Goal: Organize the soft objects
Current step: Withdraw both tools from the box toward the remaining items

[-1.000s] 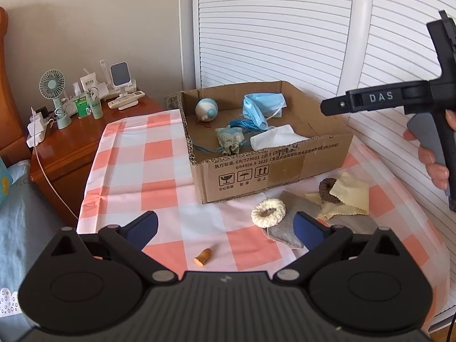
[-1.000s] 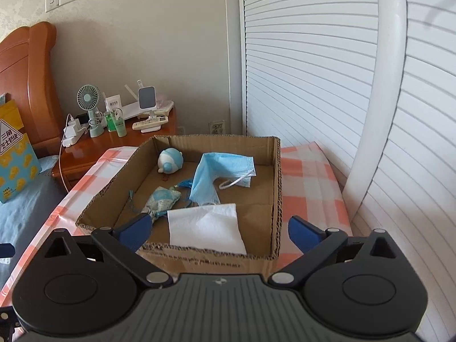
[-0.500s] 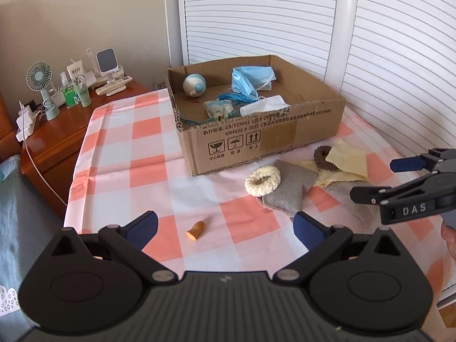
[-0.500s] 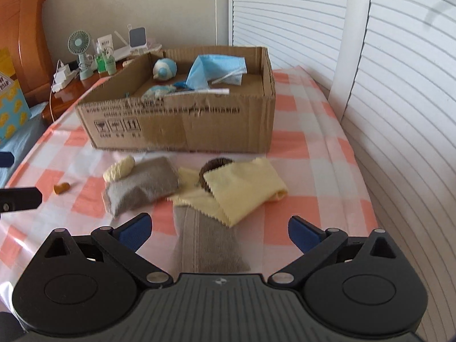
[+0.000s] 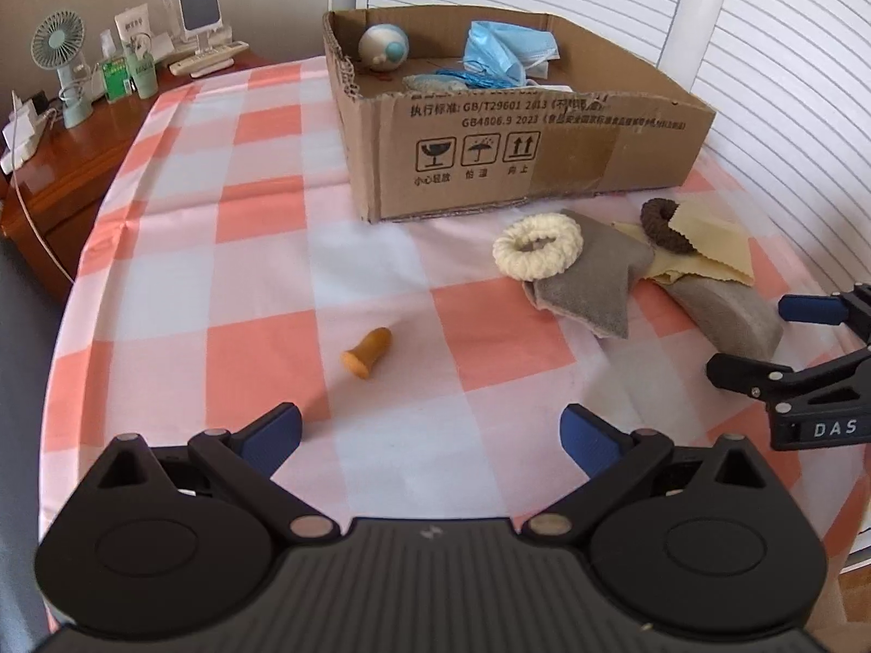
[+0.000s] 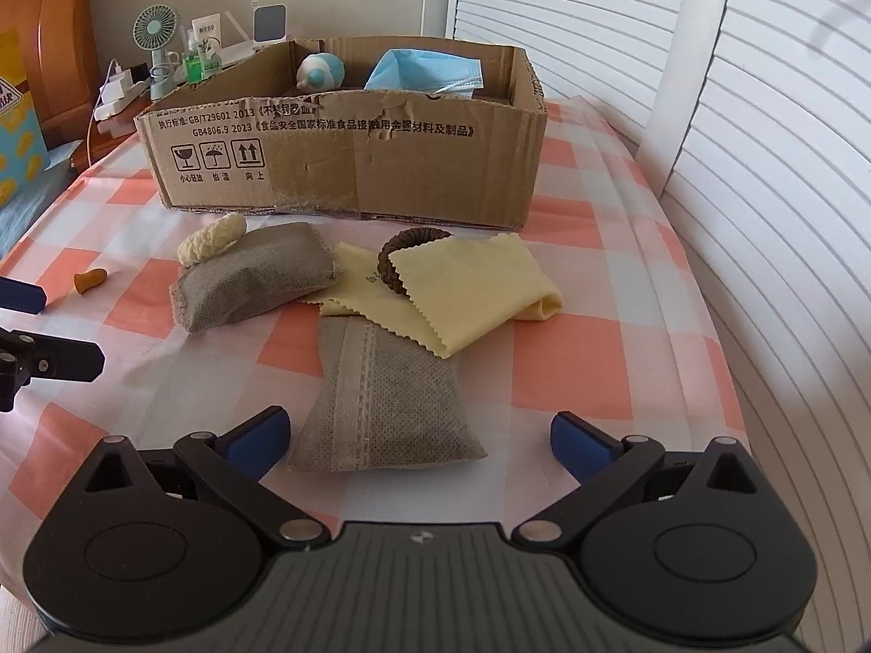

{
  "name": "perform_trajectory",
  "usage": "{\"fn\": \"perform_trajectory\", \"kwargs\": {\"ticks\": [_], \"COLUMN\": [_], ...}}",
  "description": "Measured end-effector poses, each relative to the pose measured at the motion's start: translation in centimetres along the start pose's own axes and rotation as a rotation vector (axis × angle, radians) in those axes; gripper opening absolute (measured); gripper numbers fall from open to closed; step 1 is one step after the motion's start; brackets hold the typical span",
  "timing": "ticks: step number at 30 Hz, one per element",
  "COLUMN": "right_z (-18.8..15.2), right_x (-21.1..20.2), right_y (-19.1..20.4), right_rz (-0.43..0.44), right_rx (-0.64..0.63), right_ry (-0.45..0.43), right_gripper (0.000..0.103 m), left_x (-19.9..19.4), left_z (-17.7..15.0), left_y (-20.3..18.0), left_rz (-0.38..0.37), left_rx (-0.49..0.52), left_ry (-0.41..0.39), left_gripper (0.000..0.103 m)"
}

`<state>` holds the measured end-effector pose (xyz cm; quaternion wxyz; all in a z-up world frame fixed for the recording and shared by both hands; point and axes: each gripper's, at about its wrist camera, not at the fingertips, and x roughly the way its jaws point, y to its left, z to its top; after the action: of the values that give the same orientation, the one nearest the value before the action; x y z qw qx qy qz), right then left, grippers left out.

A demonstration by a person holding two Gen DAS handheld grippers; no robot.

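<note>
My right gripper is spread wide and empty, low over the near grey fabric pouch. My left gripper is also spread, holding nothing, short of the small orange cone-shaped plug. Farther on: yellow pinked cloth, brown braided ring, second grey pouch, cream knitted ring. Behind them stands the open cardboard box with a blue face mask.

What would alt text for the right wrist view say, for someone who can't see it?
An open right tool hovers over a grey fabric pouch on a checked tablecloth. Beyond lie a yellow cloth, brown hair tie, second pouch and cardboard box.
</note>
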<state>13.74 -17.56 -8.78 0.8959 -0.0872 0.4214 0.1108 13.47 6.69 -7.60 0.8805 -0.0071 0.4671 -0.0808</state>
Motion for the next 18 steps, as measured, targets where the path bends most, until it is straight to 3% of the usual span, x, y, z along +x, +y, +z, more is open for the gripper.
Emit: {"fn": "perform_trajectory", "kwargs": {"ticks": [11,18], "right_z": [0.2,0.4], "right_x": [-0.4,-1.0], "right_y": [0.2,0.3], "right_rz": [0.022,0.03], "right_rx": [-0.017,-0.042], "right_ry": [0.005,-0.019], "right_gripper": [0.103,0.103], "left_x": [1.4,2.8], "left_z": [1.6,3.0], "left_y": [-1.4,-2.2], "left_rz": [-0.06,-0.039], "left_rx": [0.016,0.057], "left_ry": [-0.009,-0.024], "left_gripper": [0.102,0.102]}}
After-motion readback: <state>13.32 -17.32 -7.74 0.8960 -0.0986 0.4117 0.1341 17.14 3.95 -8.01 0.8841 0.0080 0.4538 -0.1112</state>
